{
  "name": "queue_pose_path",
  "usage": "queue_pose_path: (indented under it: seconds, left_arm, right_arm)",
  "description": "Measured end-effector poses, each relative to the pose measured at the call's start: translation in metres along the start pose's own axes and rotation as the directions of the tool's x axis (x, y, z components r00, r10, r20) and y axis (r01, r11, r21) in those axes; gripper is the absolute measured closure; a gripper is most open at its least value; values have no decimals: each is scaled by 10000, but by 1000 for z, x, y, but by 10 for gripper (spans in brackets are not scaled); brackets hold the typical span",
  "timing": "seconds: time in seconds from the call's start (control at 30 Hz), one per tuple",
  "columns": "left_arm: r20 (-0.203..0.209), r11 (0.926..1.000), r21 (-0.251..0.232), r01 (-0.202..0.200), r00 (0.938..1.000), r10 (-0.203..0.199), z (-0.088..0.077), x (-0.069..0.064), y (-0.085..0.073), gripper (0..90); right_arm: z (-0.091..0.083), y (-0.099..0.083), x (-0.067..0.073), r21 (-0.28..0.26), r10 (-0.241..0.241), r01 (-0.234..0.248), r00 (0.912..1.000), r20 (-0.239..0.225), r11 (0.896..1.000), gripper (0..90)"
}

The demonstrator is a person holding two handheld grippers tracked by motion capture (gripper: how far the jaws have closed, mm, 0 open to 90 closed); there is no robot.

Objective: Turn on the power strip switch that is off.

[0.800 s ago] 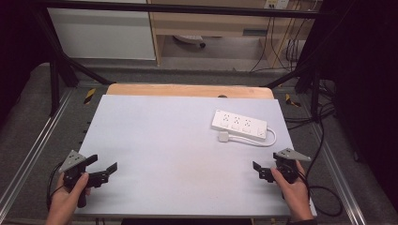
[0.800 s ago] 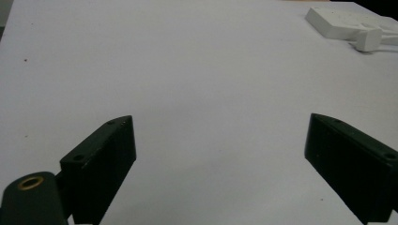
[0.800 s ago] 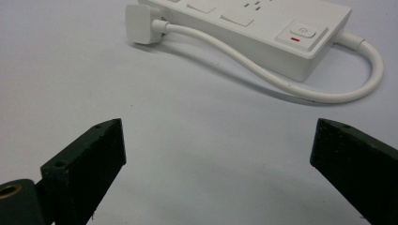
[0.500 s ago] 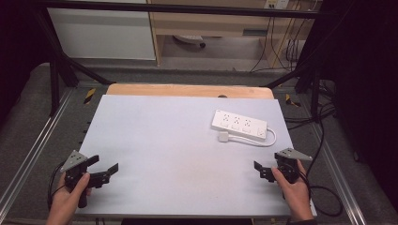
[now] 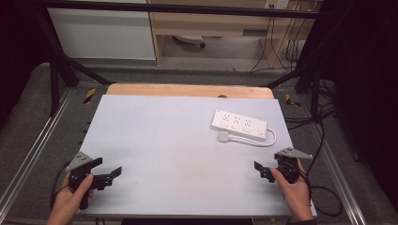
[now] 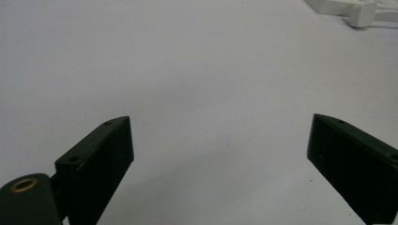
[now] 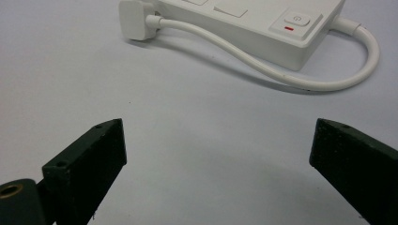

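One table (image 5: 178, 154) takes up most of the high view, its pale top bare over nearly its whole width, with a strip of wood (image 5: 187, 90) showing along the far edge. One white power strip (image 5: 239, 124) lies flat on the far right part of the top, near the right edge but not over it. It has one cable (image 5: 270, 139) that loops out from its right end and curls back along the near side to one plug (image 5: 223, 137), which rests on the top just beside the strip. In the right gripper view one switch (image 7: 295, 19) with a red mark sits at the strip's end.

There are two grippers, each held in one hand. The left gripper (image 5: 107, 174) sits at the near left corner, over the table's left edge, with its jaws spread wide and nothing between them; the left gripper view shows bare top between the two jaws. The right gripper (image 5: 263, 171) sits at the near right corner, close to the right edge, jaws likewise parted and empty, well short of the cable loop ahead of it.

Between the two grippers the whole near and middle stretch of the top lies open.
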State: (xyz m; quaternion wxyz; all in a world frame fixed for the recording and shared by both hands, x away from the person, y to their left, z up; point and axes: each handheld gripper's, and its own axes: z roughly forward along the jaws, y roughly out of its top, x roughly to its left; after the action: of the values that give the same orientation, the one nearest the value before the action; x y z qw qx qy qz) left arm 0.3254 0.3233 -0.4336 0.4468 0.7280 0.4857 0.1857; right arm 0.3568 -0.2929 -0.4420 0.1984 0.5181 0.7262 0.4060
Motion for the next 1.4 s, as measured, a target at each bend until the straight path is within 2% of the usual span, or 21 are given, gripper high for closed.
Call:
queue_pose_path:
  seconds: [0.2, 0.3, 0.43, 0.57, 0.8, 1.07, 1.3, 1.4]
  left_arm:
    - [-39, 9999, 88, -75, 10000, 75, 1, 2, -1, 74]
    - [-267, 9990, 258, -354, 9990, 361, 3, 2, -3, 74]
    - [-389, 9985, 145, -527, 9978, 532, 3, 2, -3, 75]
    - [-409, 9978, 42, -666, 9969, 668, 5, 2, -2, 79]
    - [-384, 9984, -30, -563, 9977, 561, 6, 5, -2, 78]
    - [-241, 9985, -38, -546, 9982, 545, 7, 5, -2, 77]
    - [-236, 9986, -25, -529, 9983, 528, 8, 5, -2, 78]
    - [-239, 9986, 26, -532, 9983, 532, 8, 5, -2, 79]
  right_arm:
    - [-4, 3, 2, -405, 493, -499, 9987, -153, 9979, 50]
    - [-4, 3, 2, -489, 482, -493, 9986, -238, 9976, 48]
    - [-2, 5, 2, -545, 475, -489, 9985, -267, 9973, 46]
    - [-3, 10, 2, -783, 809, -824, 9965, -220, 9935, 45]
    - [1, 20, 7, -746, 532, -536, 9986, -74, 9958, 44]
    - [13, 42, 7, -354, 323, -324, 9995, -25, 9988, 43]
    - [18, 63, 5, -377, 251, -253, 9997, -68, 9990, 41]
    - [20, 72, 5, -221, 33, -33, 10000, 1, 9998, 42]
